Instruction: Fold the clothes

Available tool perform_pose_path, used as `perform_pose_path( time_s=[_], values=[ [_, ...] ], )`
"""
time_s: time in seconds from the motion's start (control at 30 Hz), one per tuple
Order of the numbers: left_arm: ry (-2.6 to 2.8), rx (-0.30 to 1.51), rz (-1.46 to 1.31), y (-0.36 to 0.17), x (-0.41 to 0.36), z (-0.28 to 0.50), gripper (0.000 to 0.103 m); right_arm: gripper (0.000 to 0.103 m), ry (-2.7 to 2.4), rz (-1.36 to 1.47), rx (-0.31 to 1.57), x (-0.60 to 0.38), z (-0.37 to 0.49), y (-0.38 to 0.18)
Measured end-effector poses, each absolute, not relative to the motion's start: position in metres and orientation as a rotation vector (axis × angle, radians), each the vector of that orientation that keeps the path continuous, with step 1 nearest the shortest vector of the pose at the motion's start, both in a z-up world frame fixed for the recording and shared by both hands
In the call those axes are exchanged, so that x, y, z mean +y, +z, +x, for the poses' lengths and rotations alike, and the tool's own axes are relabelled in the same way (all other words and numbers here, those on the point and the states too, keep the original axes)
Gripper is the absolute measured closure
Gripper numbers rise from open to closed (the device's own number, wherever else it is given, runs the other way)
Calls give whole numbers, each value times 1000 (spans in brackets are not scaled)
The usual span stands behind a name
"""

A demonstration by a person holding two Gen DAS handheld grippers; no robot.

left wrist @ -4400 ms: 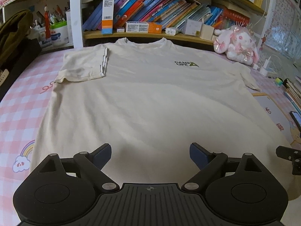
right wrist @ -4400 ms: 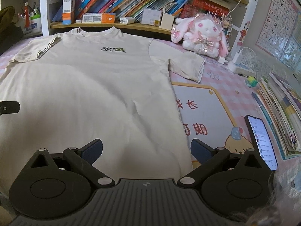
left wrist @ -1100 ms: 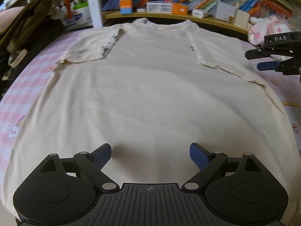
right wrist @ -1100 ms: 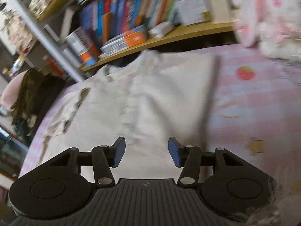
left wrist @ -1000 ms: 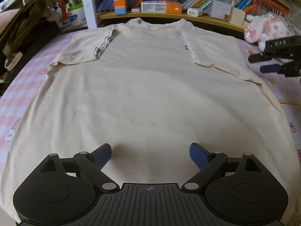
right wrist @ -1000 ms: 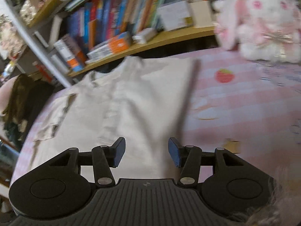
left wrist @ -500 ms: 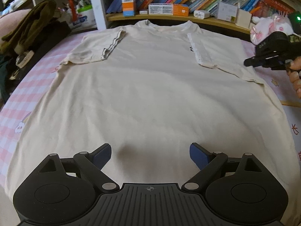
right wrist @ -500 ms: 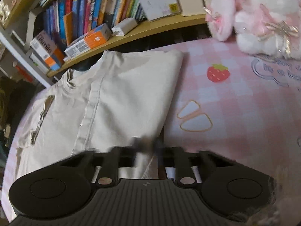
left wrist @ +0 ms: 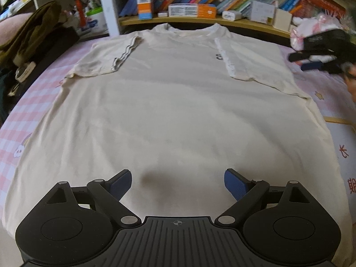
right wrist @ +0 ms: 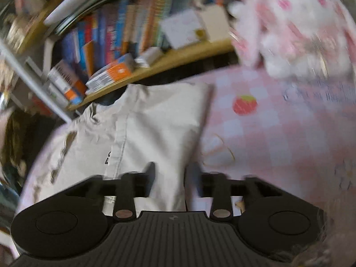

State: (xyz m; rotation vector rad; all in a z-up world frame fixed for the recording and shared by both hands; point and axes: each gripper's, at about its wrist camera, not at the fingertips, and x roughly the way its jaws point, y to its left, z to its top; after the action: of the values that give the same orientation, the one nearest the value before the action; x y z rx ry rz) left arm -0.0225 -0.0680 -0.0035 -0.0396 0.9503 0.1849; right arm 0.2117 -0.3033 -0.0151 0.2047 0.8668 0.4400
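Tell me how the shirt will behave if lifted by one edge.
The shirt is probably floppy: both sleeves lie folded flat over it. It looks thin and light, so it would likely drape and sag. One claw alone may let the folds fall open.

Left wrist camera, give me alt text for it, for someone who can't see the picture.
A beige T-shirt lies flat, front up, on a pink checked cover, both short sleeves folded inward over the chest. The open left gripper hovers over the shirt's lower part, while the right gripper is at the right edge, blurred, beside the folded right sleeve. A bookshelf runs behind the collar.
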Motion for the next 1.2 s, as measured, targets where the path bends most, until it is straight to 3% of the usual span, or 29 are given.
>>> perform_pose_path(
  time_s=[0.2, 0.23, 0.3, 0.37, 0.57, 0.73, 0.77, 0.8, 0.83, 0.93, 0.97, 1.0, 1.03, 1.2],
  values=[
    [197, 955, -29, -2, -69, -29, 11, 68, 414, 36, 859, -278, 240, -17],
    [208, 955, -35, -2, -66, -30, 11, 72, 415, 39, 864, -279, 242, -19],
    [230, 953, -48, -1, -61, -34, 11, 94, 419, 47, 875, -279, 247, -23],
    [251, 953, -67, -1, -56, -36, 11, 101, 422, 54, 886, -280, 252, -27],
    [243, 957, -76, -3, -53, -33, 11, 101, 353, 257, 870, -312, 245, -33],
    [224, 959, -55, -2, -56, -33, 11, 96, 327, 315, 921, -322, 248, -43],
    [227, 962, -56, -2, -56, -33, 11, 87, 334, 311, 920, -321, 250, -41],
    [232, 964, -58, -2, -55, -33, 11, 69, 344, 303, 922, -318, 254, -40],
    [237, 966, -60, -2, -54, -34, 11, 61, 353, 294, 923, -315, 258, -39],
    [246, 967, -61, -1, -53, -34, 11, 60, 383, 268, 928, -307, 270, -35],
    [248, 967, -60, -1, -53, -34, 11, 68, 384, 262, 925, -306, 273, -34],
    [248, 966, -58, 0, -53, -35, 11, 92, 379, 259, 917, -307, 277, -35],
    [248, 964, -54, 0, -54, -35, 11, 101, 375, 256, 910, -307, 280, -35],
    [251, 968, -65, -2, -51, -38, 11, 99, 370, 274, 890, -313, 291, -39]
  ],
)
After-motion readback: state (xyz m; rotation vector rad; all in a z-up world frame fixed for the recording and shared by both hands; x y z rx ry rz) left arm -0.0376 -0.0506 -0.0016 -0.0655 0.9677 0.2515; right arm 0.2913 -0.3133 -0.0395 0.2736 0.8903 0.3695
